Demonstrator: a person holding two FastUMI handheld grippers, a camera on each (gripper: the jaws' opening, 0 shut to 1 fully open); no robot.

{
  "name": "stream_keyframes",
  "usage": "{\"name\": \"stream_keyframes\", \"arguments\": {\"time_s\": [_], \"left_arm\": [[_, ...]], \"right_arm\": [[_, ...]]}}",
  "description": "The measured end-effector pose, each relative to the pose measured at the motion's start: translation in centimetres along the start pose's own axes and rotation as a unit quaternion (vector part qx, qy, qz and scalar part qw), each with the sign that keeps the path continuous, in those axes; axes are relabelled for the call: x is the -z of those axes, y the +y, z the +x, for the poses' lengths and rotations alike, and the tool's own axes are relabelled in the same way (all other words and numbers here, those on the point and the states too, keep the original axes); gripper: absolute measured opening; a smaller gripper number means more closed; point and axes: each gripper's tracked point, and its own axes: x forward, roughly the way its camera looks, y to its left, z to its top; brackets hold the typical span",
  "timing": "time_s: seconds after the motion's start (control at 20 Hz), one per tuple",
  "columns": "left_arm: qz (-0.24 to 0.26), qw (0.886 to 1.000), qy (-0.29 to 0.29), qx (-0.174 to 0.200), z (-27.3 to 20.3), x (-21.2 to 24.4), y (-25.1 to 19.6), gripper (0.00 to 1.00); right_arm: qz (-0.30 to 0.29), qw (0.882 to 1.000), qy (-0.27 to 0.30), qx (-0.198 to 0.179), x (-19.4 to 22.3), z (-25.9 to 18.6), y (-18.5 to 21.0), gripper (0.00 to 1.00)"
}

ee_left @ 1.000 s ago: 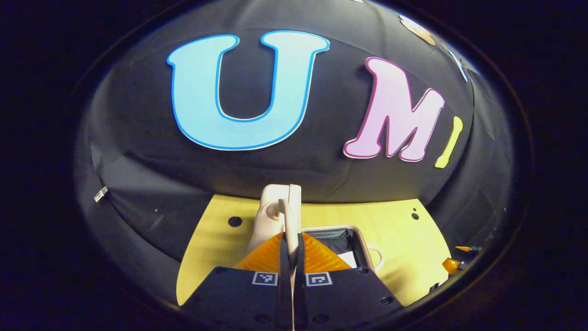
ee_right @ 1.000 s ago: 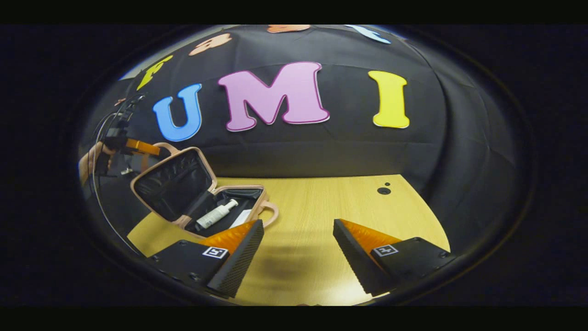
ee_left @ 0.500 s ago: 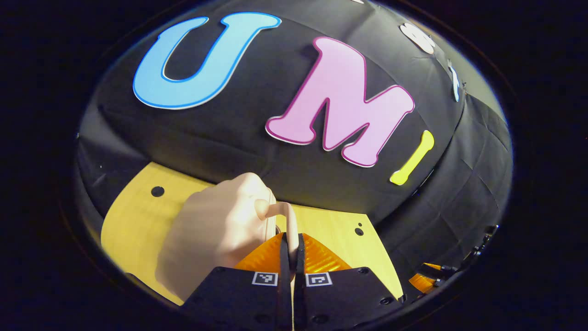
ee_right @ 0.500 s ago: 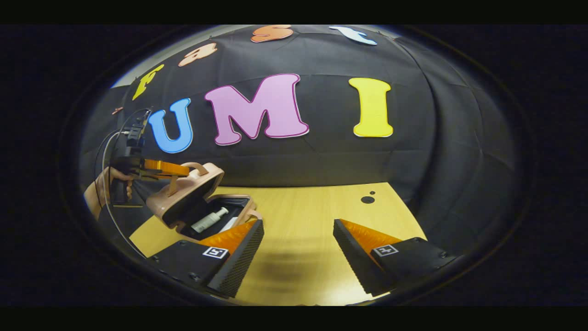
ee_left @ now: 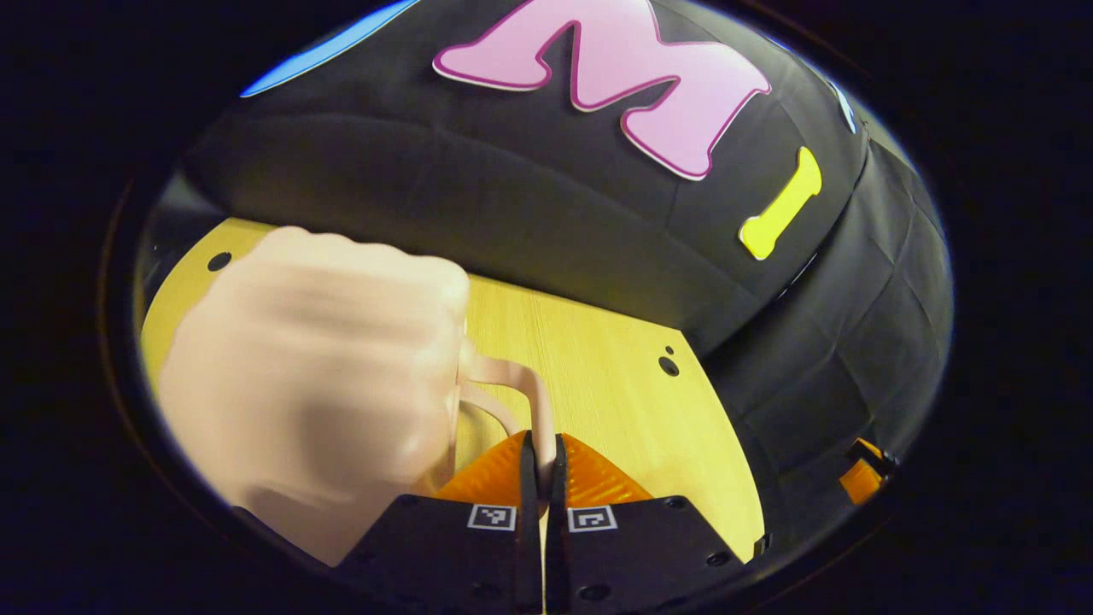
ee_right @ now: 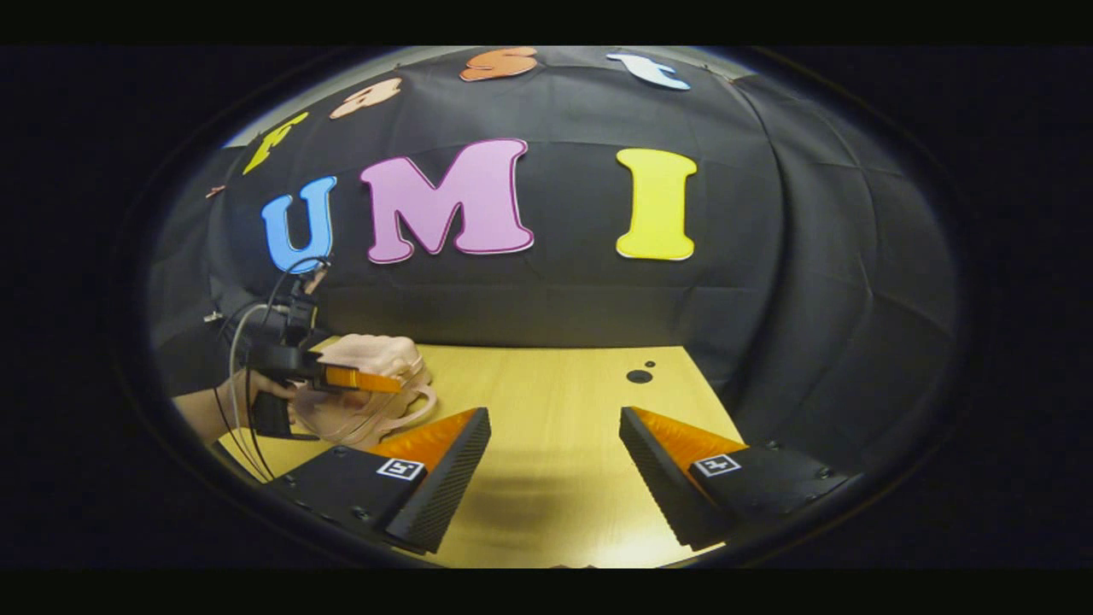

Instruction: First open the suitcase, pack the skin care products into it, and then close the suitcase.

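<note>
The pink suitcase (ee_left: pixel 316 393) is pretty blurry just left of the left gripper (ee_left: pixel 540 453), whose fingers are pinched together on its handle (ee_left: pixel 534 401). The lid looks down, so the contents are hidden. The right gripper (ee_right: pixel 555 453) hangs spread wide over the wooden table (ee_right: pixel 546 401), with the suitcase off to its left.

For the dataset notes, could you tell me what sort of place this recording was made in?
Most likely a staged recording booth, not a real home: a black cloth wall closes in a bare wooden table, and the lone household thing on it is a small pink suitcase, its handle pinched by the left gripper.
</note>
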Motion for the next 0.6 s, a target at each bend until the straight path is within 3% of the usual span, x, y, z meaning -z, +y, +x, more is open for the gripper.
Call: {"name": "stream_keyframes", "arguments": {"time_s": [0.1, 0.2, 0.3, 0.35, 0.5, 0.6], "left_arm": [[0.056, 0.998, -0.002, -0.015, 0.0, 0.6, -0.4, 0.09], [0.069, 0.998, -0.008, -0.011, -1.2, 0.5, -2.0, 0.34], [0.048, 0.998, -0.038, -0.003, -3.8, -0.7, -3.6, 0.6], [0.038, 0.998, -0.058, 0.001, -5.9, -1.4, -4.2, 0.87], [0.026, 0.989, -0.143, -0.008, -14.5, -3.6, -4.8, 0.95], [0.055, 0.977, -0.206, -0.026, -21.5, -5.0, -5.6, 0.96]], "right_arm": [[-0.002, 1.0, -0.009, 0.011, -0.2, -0.6, 0.1, 0.98], [-0.002, 1.0, -0.017, 0.018, -0.7, -1.7, 0.6, 0.98], [-0.002, 0.999, -0.024, 0.022, -1.4, -3.1, 1.4, 0.98], [-0.003, 0.999, -0.034, 0.024, -2.1, -4.1, 2.0, 0.98], [-0.01, 0.998, -0.061, 0.028, -4.2, -7.5, 3.8, 0.98], [-0.005, 0.997, -0.074, 0.027, -5.3, -9.9, 5.3, 0.98]]}}
